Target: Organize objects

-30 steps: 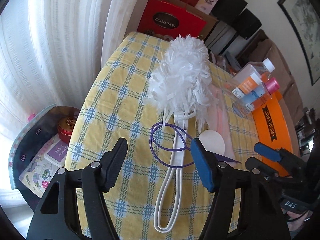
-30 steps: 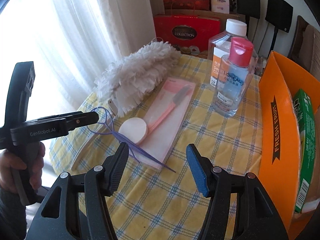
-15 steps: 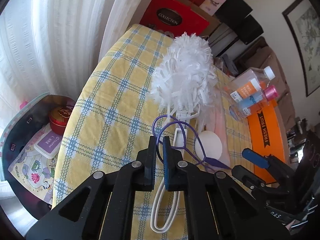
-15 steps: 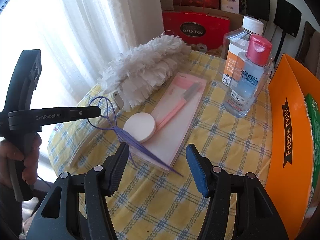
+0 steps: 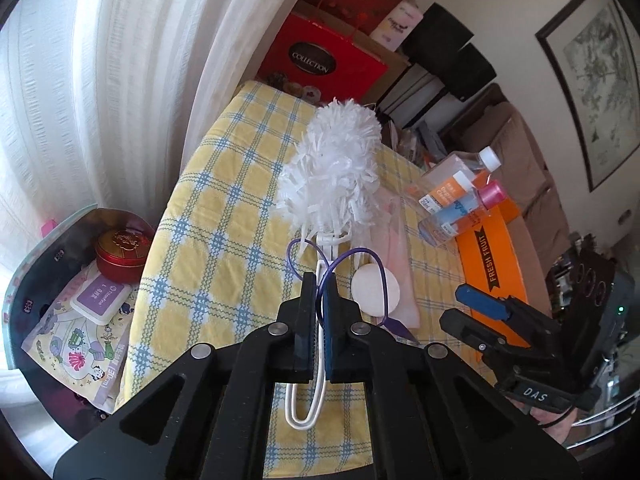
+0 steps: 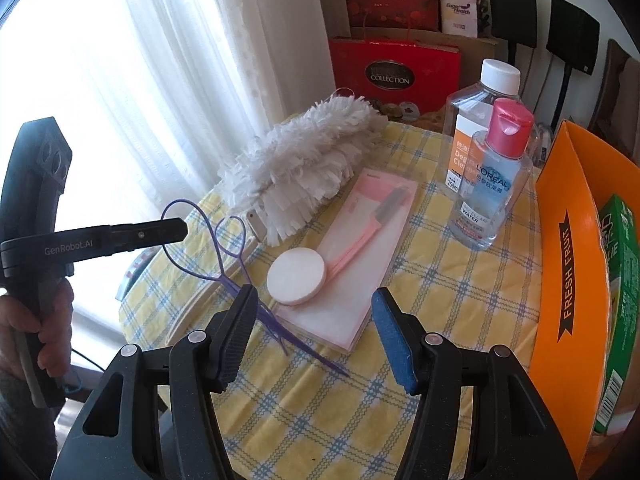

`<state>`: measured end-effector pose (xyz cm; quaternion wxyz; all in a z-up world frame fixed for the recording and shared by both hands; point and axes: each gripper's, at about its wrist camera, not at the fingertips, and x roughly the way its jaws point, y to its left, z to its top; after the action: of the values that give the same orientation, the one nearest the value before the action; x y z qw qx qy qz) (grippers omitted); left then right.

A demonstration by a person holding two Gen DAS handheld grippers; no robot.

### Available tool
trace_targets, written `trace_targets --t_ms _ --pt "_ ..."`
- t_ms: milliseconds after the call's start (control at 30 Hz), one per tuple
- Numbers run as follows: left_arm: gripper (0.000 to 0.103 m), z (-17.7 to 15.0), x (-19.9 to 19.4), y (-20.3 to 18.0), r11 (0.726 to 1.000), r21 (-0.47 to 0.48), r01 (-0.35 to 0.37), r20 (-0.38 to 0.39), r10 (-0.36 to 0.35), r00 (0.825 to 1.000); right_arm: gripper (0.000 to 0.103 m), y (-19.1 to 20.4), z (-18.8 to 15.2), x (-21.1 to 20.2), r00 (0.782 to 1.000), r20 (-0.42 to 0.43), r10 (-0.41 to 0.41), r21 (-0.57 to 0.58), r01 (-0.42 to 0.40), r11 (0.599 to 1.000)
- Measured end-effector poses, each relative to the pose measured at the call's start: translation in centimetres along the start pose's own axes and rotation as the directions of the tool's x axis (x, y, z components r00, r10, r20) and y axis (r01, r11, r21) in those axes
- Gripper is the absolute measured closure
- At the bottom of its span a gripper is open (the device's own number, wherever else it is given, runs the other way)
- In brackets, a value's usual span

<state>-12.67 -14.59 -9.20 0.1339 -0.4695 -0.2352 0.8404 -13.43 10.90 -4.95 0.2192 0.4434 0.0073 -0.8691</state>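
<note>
Early stage: left gripper (image 5: 319,292) pinched on purple hair loop (image 6: 224,256) lifted over table (image 6: 400,360), right gripper (image 6: 314,336) wide open, empty; duster (image 6: 304,160), bottles (image 6: 486,184), sponge (image 6: 295,276) not yet in orange box (image 6: 568,264).

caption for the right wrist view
Open right gripper above purple hair loops that the left gripper has pinched on checked tablecloth.

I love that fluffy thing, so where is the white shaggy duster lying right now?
The white shaggy duster lies on the yellow checked tablecloth on the curtain side, beside the flat pink packet. In the left wrist view it stretches ahead of the left gripper.
</note>
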Motion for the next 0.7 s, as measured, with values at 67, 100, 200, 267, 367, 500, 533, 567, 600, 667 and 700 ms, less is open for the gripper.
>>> trace_targets --t_ms 67,100,200,267,367,500,533,567,600,667,700 --pt "0.101 0.0 -1.0 0.6 1.000 -0.006 -0.006 0.016 0.006 1.000 0.041 0.2 0.3 0.0 1.000 -0.001 0.005 -0.007 -0.005 1.000" --pt "0.101 0.0 -1.6 1.1 1.000 -0.014 -0.013 0.025 0.013 1.000 0.042 0.4 0.4 0.1 1.000 -0.004 0.008 -0.015 -0.008 1.000" --pt "0.101 0.0 -3.2 2.3 0.999 -0.040 -0.016 0.050 0.018 0.999 0.047 1.1 0.5 0.7 1.000 -0.016 0.010 -0.047 -0.011 0.999" --pt "0.101 0.0 -4.3 3.0 0.999 -0.045 -0.020 0.059 0.023 0.998 0.055 1.9 0.6 1.6 0.999 -0.032 0.010 -0.079 -0.012 0.997" --pt "0.101 -0.1 -5.4 3.8 0.999 -0.029 -0.038 0.049 0.040 0.998 0.061 3.0 0.7 3.1 0.998 -0.055 0.016 -0.118 -0.022 0.993" --pt "0.101 -0.2 -5.9 4.5 0.999 -0.013 -0.053 0.028 0.053 0.998 0.067 4.1 1.0 4.7 0.997 -0.076 0.023 -0.160 -0.035 0.987" --pt "0.101 -0.2 -5.8 4.6 0.999 -0.012 -0.051 0.022 0.051 0.998 0.068 4.4 1.0 5.0 0.996 -0.081 0.029 -0.166 -0.042 0.985" --pt "0.101 -0.3 -5.8 4.7 0.999 -0.013 -0.049 0.017 0.049 0.999 0.069 4.6 1.1 5.4 0.995 -0.089 0.039 -0.170 -0.054 0.984" --pt "0.101 -0.4 -5.6 4.7 0.999 -0.013 -0.050 0.013 0.050 0.999 0.070 4.8 1.1 5.6 0.994 -0.097 0.047 -0.173 -0.064 0.983" --pt "0.101 -0.4 -5.4 4.8 0.999 -0.015 -0.052 0.008 0.052 0.999 0.070 5.3 1.1 6.1 0.991 -0.112 0.074 -0.175 -0.092 0.980" --pt "0.101 -0.4 -5.2 4.8 0.999 -0.015 -0.051 0.005 0.051 0.999 0.070 5.5 1.1 6.2 0.989 -0.119 0.088 -0.172 -0.108 0.979"
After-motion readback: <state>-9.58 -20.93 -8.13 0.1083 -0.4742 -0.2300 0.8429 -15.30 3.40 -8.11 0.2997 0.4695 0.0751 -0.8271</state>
